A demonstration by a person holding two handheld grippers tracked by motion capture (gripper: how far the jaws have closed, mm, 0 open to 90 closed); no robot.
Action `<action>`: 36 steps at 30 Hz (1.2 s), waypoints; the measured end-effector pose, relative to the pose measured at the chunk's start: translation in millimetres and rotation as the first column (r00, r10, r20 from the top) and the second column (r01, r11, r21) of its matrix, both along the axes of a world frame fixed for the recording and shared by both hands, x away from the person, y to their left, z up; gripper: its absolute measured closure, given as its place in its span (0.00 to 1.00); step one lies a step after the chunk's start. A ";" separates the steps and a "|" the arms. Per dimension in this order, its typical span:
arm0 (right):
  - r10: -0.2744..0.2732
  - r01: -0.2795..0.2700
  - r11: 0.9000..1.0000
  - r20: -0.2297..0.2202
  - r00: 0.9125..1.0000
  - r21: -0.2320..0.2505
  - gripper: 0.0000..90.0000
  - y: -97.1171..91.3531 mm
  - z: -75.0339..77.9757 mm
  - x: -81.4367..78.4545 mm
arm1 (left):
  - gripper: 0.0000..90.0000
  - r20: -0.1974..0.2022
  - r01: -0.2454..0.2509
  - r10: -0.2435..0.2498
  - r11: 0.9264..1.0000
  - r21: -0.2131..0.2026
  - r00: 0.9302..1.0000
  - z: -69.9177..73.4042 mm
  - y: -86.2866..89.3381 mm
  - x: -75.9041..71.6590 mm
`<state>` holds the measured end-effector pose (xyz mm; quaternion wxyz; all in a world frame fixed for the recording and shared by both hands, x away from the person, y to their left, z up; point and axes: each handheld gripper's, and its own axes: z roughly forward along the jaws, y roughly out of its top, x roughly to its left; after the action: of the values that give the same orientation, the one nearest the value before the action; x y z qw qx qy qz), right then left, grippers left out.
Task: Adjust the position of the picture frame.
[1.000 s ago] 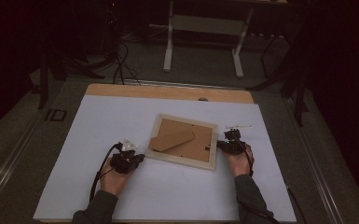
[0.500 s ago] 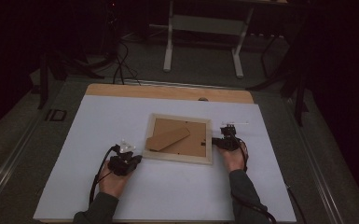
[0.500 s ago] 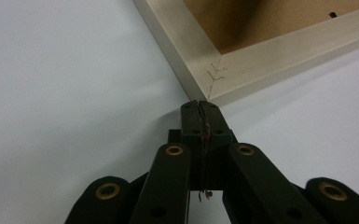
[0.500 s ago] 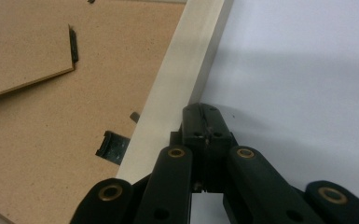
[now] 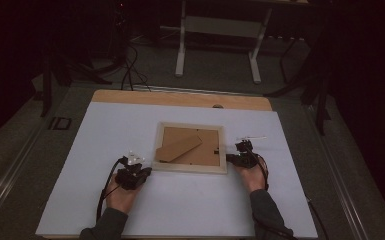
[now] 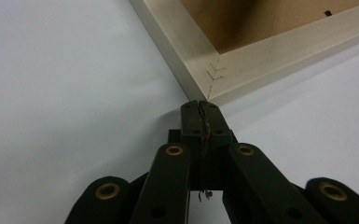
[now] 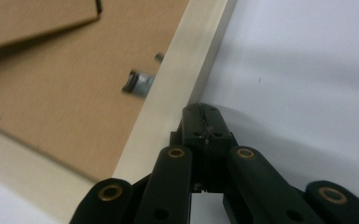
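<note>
Two closed grippers bracket a picture frame lying face down on the white table sheet.

High view: the picture frame (image 5: 190,147) now sits square to the table edge, cardboard back up, its stand flap (image 5: 179,144) folded flat across it. A second ago it lay skewed, its right end nearer the person; half a second ago it was nearly straight. The frame has also drifted a little toward the far side. Left gripper (image 5: 141,172) rests at the near left corner. Right gripper (image 5: 231,159) is against the right rail near its near end, having followed the frame as it turned.

Left gripper view: jaws pressed together, nothing between them, tip just at the mitred corner of the frame (image 6: 213,77). Touching or a hair short, cannot tell.

Right gripper view: jaws likewise shut and empty, tip (image 7: 204,119) butted against the outer edge of the pale rail (image 7: 186,84). A small metal turn clip (image 7: 139,83) sits on the backing board just inside.

Judgement: the straightening nudge looks done or nearly so. With the frame squared and pinned from both sides, the backing clips seem the likely next target.
</note>
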<state>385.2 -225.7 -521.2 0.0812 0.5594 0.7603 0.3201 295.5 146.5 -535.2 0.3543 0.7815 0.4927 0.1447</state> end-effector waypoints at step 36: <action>0.070 -0.069 0.991 0.002 0.998 0.116 1.00 -0.7 -7.8 -9.8 | 1.00 -0.010 -0.043 0.043 0.999 -0.001 0.999 0.5 9.5 -0.2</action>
<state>375.4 -226.4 -529.0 0.0365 0.5367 0.7595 0.3657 295.3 156.1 -534.7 0.3493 0.7713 0.5110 0.1481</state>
